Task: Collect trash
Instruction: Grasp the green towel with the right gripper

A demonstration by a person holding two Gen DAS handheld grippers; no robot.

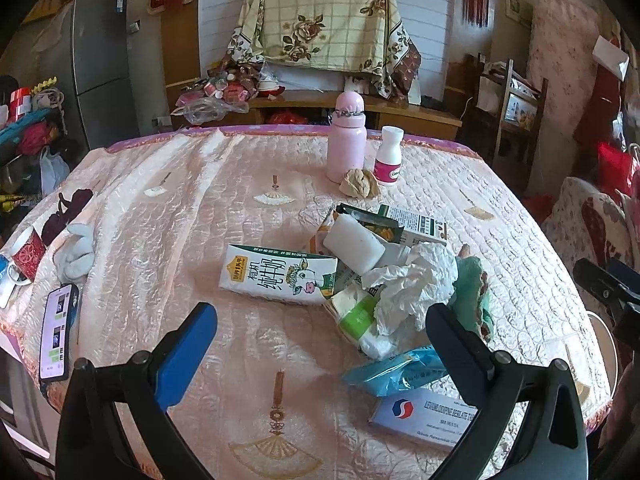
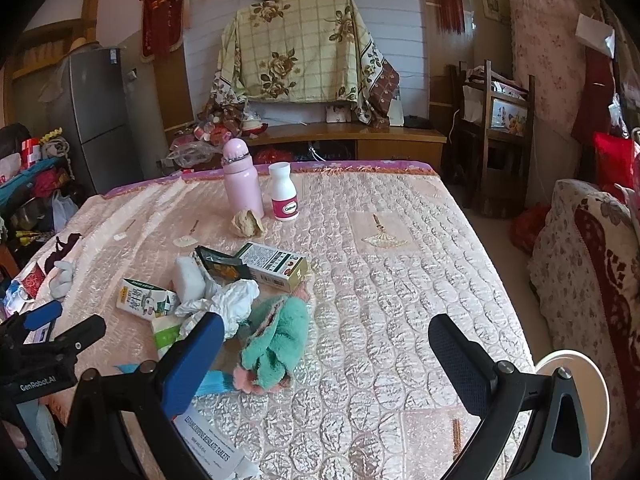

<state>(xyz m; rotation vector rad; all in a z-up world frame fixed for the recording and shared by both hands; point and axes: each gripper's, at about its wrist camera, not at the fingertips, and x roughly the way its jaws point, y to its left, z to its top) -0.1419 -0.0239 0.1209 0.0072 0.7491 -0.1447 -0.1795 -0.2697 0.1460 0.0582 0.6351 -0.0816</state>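
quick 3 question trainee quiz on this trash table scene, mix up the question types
1. True or false: the milk carton lies on its side on the quilted table cover.
2. Multiple choice: what stands right beside the pink bottle? A) a white pill bottle B) a red cup C) a phone
3. Fill in: both the left tool and the right tool are ____, holding nothing.

Key
1. True.
2. A, the white pill bottle; the red cup and the phone sit at the table's left edge.
3. Open.
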